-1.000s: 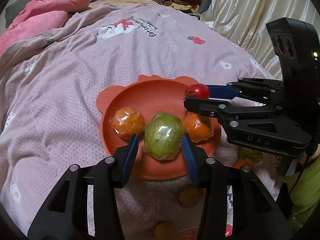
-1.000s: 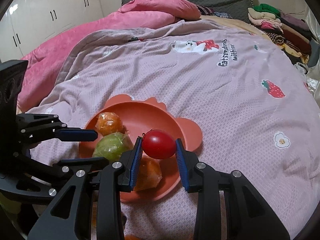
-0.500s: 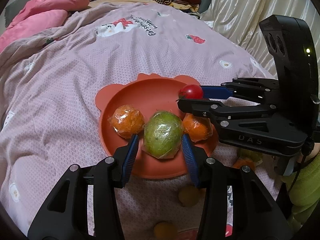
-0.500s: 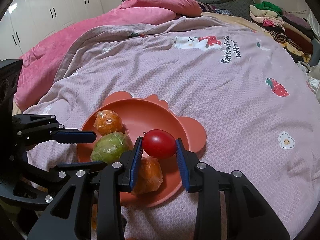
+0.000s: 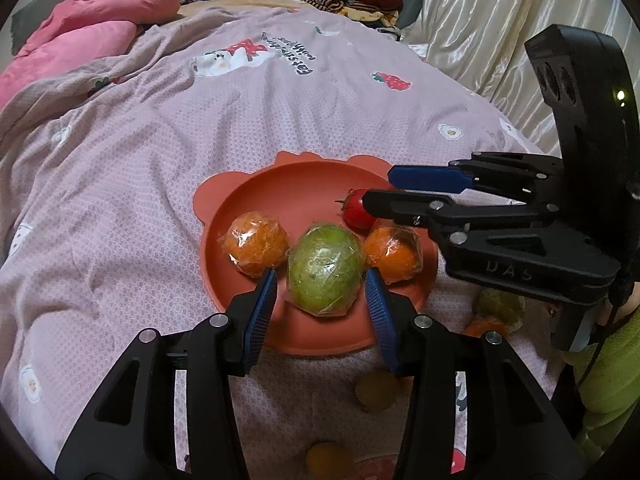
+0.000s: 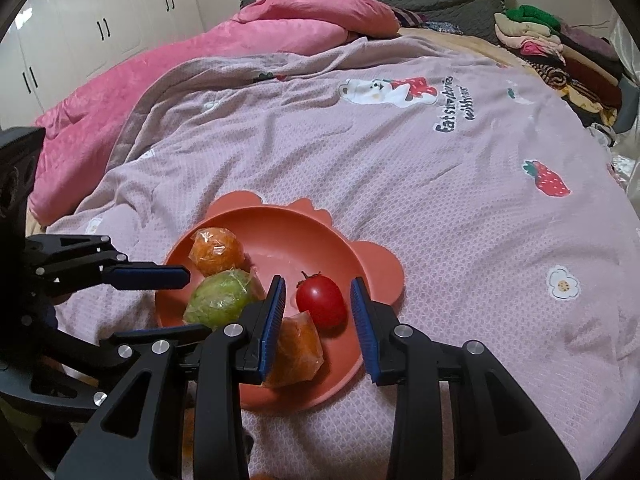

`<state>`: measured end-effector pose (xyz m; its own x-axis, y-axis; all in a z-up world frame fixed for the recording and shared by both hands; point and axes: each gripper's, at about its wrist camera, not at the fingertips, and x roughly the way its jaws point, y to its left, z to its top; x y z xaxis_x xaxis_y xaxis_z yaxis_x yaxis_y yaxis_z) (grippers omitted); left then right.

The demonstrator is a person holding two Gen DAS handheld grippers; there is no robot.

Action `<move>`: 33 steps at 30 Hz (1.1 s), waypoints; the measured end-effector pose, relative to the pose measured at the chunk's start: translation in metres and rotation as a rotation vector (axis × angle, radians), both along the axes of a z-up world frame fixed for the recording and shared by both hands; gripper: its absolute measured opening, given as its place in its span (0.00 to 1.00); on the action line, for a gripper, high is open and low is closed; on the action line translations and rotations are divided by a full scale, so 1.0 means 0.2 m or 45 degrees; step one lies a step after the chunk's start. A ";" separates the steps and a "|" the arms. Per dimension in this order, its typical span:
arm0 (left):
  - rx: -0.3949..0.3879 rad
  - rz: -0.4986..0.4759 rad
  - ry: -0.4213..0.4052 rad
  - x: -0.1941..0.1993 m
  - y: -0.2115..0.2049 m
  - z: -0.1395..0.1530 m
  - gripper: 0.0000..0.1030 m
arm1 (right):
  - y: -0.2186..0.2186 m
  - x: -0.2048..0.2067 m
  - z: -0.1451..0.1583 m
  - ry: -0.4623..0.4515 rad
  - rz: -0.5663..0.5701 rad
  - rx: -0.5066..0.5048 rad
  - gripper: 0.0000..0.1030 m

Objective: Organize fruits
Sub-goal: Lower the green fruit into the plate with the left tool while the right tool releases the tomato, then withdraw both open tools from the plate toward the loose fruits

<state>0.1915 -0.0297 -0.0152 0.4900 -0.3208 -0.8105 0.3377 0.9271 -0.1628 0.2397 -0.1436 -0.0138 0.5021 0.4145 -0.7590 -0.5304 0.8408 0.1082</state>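
Observation:
An orange-red plate (image 5: 296, 184) (image 6: 280, 228) lies on the pink bedspread. It holds a wrapped green fruit (image 5: 325, 268) (image 6: 220, 298), two wrapped oranges (image 5: 256, 242) (image 5: 394, 254) and a red tomato (image 5: 356, 210) (image 6: 322, 300). My left gripper (image 5: 320, 300) is open, its pads either side of the green fruit with gaps. My right gripper (image 6: 318, 312) is open over the tomato, which rests on the plate between the pads. The right gripper shows in the left wrist view (image 5: 408, 188).
Loose fruits lie on the bedspread near me: yellow ones (image 5: 376, 392) (image 5: 328, 460) and a wrapped green and orange pair (image 5: 496, 312). Pink duvet (image 6: 180, 64) at far left, folded clothes (image 6: 560, 52) at far right, curtains (image 5: 500, 20) on the right.
My right gripper has opened and let go of the tomato, which now rests on the plate. The left gripper has stayed about the green fruit.

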 end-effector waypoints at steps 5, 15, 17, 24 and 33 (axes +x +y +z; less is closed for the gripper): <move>-0.003 0.001 -0.011 -0.01 0.00 0.02 0.42 | -0.03 -0.02 0.04 -0.023 -0.016 0.017 0.39; -0.013 0.003 -0.052 -0.04 0.02 0.10 0.49 | -0.08 -0.10 0.13 -0.066 -0.032 0.062 0.52; -0.004 0.009 -0.063 -0.05 0.03 0.11 0.51 | -0.09 -0.12 0.14 -0.078 -0.036 0.072 0.55; 0.009 0.056 -0.099 -0.06 0.07 0.15 0.64 | -0.13 -0.16 0.18 -0.109 -0.065 0.086 0.65; 0.011 0.104 -0.144 -0.09 0.11 0.22 0.80 | -0.16 -0.24 0.24 -0.164 -0.081 0.097 0.77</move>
<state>0.1729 -0.0076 0.0283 0.6025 -0.2692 -0.7513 0.2766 0.9535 -0.1198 0.1924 -0.1751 0.0348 0.6205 0.4325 -0.6541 -0.4900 0.8651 0.1072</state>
